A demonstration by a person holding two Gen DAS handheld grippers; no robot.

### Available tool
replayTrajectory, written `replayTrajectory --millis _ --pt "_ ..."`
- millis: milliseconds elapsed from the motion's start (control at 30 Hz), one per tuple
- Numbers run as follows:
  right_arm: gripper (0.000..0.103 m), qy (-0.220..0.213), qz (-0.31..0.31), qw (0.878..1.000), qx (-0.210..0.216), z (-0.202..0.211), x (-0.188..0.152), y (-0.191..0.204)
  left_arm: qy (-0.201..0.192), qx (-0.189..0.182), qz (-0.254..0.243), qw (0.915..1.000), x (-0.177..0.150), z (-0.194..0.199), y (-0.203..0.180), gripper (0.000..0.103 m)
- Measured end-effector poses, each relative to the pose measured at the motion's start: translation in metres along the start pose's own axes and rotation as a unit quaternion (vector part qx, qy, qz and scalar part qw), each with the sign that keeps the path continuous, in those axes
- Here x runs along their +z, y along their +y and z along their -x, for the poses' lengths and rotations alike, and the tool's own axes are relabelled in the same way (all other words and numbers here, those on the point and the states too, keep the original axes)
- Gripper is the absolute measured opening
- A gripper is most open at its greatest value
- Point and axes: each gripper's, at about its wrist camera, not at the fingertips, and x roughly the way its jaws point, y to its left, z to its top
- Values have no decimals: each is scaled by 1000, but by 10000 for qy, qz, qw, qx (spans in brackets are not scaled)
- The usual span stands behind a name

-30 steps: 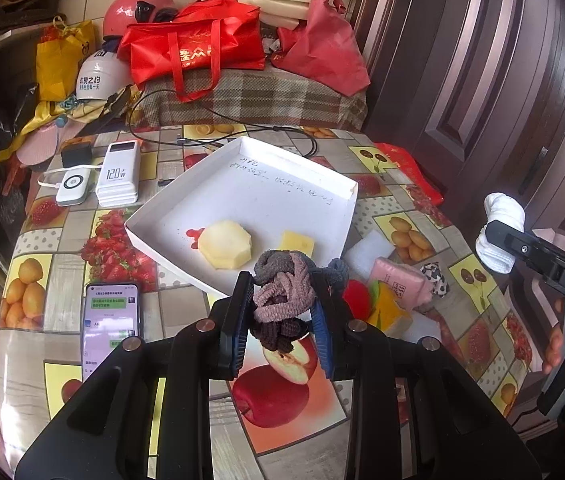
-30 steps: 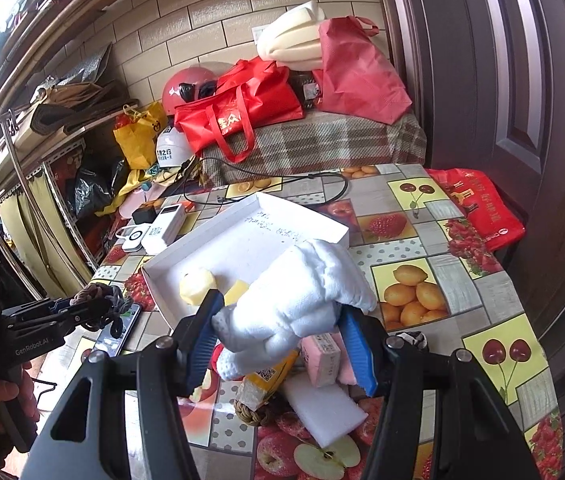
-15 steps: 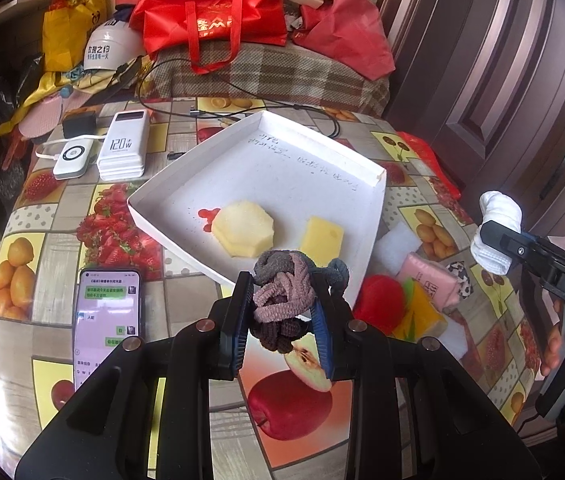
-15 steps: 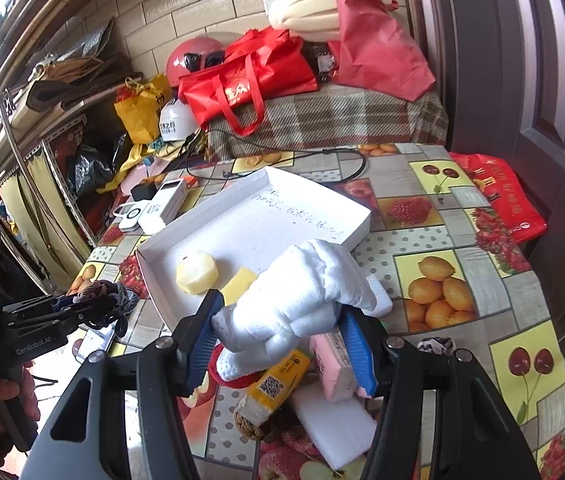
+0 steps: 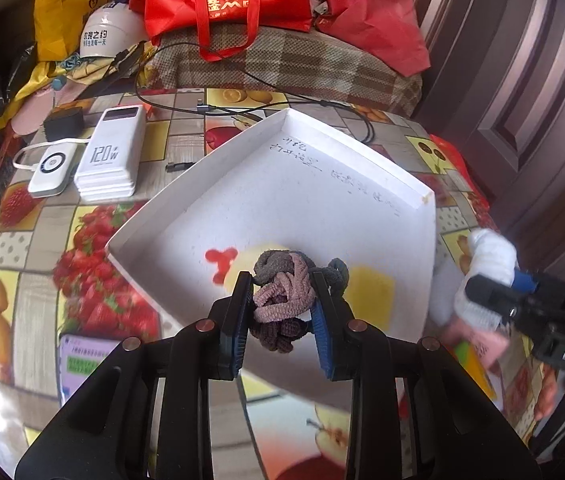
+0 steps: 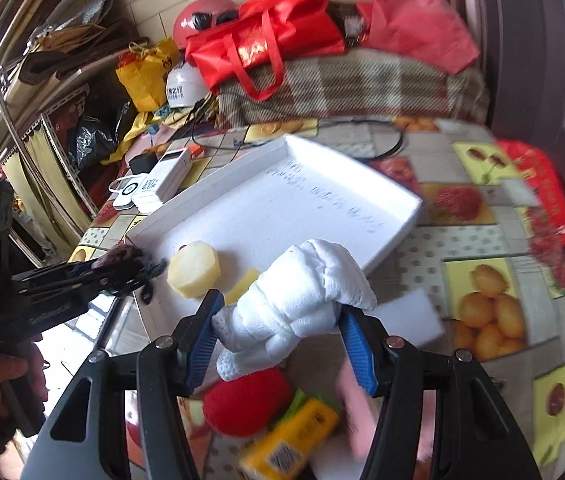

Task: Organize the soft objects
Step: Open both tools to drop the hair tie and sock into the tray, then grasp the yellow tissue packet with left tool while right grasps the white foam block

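Two jaws pinch hair ties [image 5: 281, 299]; another pair clamps white towel [image 6: 302, 304]

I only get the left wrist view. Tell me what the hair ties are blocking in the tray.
Observer: A pale yellow faceted round piece lies on the tray floor, just beyond the hair ties.
Operator: Report what is under the right gripper.
Observer: A red soft ball lies on the table below the right gripper, outside the tray.
Operator: Confirm the grip on the white cloth.
Observer: Both blue pads press the sides of the rolled white cloth, which sticks out ahead of the fingers.
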Motion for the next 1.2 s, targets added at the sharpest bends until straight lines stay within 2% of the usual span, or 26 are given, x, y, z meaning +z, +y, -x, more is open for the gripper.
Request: replayTrajectory --millis 233,333,400,433,467,567,967,1100,1200 --pt "59 406 -62 9989 224 -53 25 7 55 166 233 9996 29 -36 8 27" --pt "62 528 -71 9984 185 -72 28 9 -52 283 293 9992 32 -37 12 32" --pt "72 557 -25 9984 113 -79 28 10 -189 533 240 9981 31 -35 12 60" --pt "77 558 -11 9984 115 -81 28 10 -289 601 233 9975 31 -33 13 90" --pt "87 542 -8 9984 129 -83 27 11 -397 621 231 9970 30 -30 15 103" --pt "103 426 9 9991 45 -80 26 13 -505 681 192 9962 27 -25 14 103" --pt "103 239 18 9995 -183 -50 19 16 -539 671 87 9962 11 8 -6 103" --pt "103 158 8 9996 -253 -31 13 15 -569 568 24 9968 2 24 -17 103" --pt "103 -68 -69 9989 -457 -8 8 8 -552 446 -57 9975 -9 36 -24 103"
